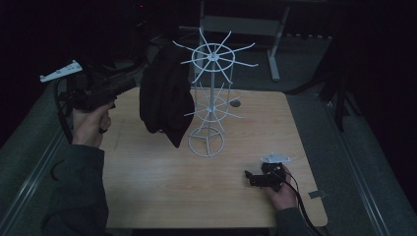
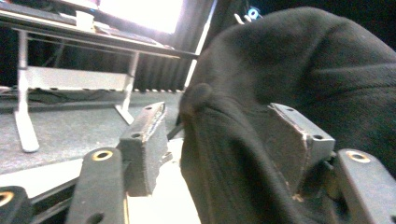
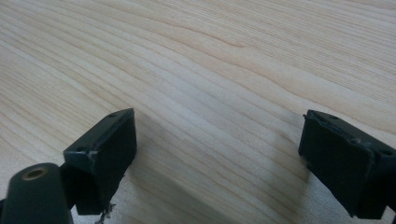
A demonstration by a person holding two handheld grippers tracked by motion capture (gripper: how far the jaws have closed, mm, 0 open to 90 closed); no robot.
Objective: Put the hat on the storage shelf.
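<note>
Left gripper (image 1: 129, 82) is raised at the desk's far-left edge, held level and pointing right at the cap (image 1: 164, 96). In the left gripper view the cap (image 2: 299, 79) sits between the jaws: its cloth lies against the right pad, while the left pad stands off it with a gap. Jaws open, not clamped. A grey plate rides on top of this gripper, and a cable loops down behind the hand.

The black cap hangs off the rack (image 1: 210, 101), draped over the left-side prongs of the upper wheel, with its crown sagging below the middle tier. It hangs clear of the desk. The small button on its crown faces the left gripper's camera.

The rack is white wire: a round base ring, a centre post and two tiers of spokes. It stands upright near the desk's middle, towards the far side. The desk (image 1: 162, 187) is light wood.

Right gripper (image 1: 250, 177) rests low at the near-right of the desk, pointing left, well apart from rack and cap. In the right gripper view its jaws stand wide open with bare desk (image 3: 210, 70) between them, holding nothing.
</note>
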